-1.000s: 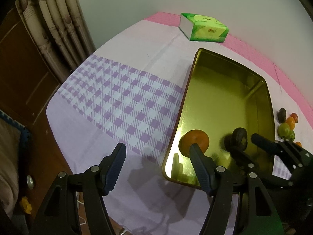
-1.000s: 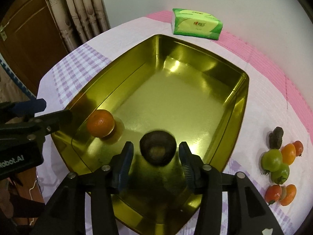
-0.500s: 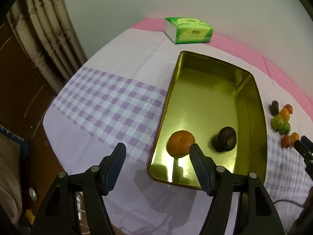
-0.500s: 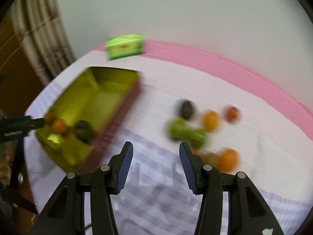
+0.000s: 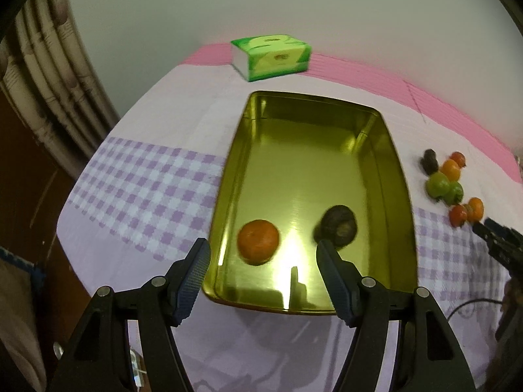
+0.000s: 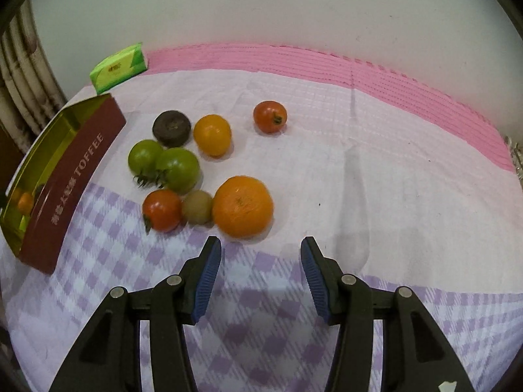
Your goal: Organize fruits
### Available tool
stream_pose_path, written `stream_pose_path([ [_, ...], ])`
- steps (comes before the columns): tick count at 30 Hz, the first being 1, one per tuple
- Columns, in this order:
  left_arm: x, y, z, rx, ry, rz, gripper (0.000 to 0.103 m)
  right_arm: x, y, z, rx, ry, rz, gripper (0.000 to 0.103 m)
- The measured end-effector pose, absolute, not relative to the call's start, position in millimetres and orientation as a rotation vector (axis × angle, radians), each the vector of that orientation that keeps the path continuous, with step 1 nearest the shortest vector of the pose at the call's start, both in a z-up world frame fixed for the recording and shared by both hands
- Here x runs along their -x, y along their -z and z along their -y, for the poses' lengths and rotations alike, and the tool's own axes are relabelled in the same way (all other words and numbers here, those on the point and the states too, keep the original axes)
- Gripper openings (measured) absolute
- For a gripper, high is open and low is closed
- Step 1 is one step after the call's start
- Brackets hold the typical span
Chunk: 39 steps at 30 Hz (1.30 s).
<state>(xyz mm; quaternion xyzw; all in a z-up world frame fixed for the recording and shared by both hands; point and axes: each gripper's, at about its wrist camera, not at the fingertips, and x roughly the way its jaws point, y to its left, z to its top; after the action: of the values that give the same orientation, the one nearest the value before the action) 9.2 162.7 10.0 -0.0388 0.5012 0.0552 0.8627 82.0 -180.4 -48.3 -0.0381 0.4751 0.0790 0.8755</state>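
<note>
Orange fruit just beyond empty right fingers, seemingly untouched

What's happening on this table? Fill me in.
A person with a gripper in each hand is sorting fruit into a gold tin. An orange and a dark fruit already lie inside it. The right gripper is open and empty, pointed at the loose pile on the tablecloth, nearest a large orange. The left gripper hangs open and empty over the tin's near end.
</note>
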Motion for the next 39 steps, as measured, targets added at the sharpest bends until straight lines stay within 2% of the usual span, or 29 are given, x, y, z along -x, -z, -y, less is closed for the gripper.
stream_pose_path([
  [9,-12.9,-15.0,-107.2,0.079,0.033,-1.092,0.068,-96.0,54.0,174.1,0.089,-0.218,-0.957,0.048],
  [10,-14.5,-16.8,-96.2,0.064,0.053,-1.093,0.068,-97.5,54.1,173.8,0.087,-0.221,-0.953,0.047],
  [12,-17.2,-18.7,-78.4,0.041,0.083,-1.092,0.068,-98.9,53.3,174.0,0.075,-0.236,-0.943,0.038],
  [31,-70.0,16.0,65.8,-0.047,0.262,-1.134,0.068,-92.8,55.9,229.1,0.053,-0.057,-0.869,0.037],
  [39,-96.9,39.3,80.0,-0.029,0.228,-1.189,0.058,-91.6,55.4,231.5,0.040,-0.063,-0.871,0.038],
])
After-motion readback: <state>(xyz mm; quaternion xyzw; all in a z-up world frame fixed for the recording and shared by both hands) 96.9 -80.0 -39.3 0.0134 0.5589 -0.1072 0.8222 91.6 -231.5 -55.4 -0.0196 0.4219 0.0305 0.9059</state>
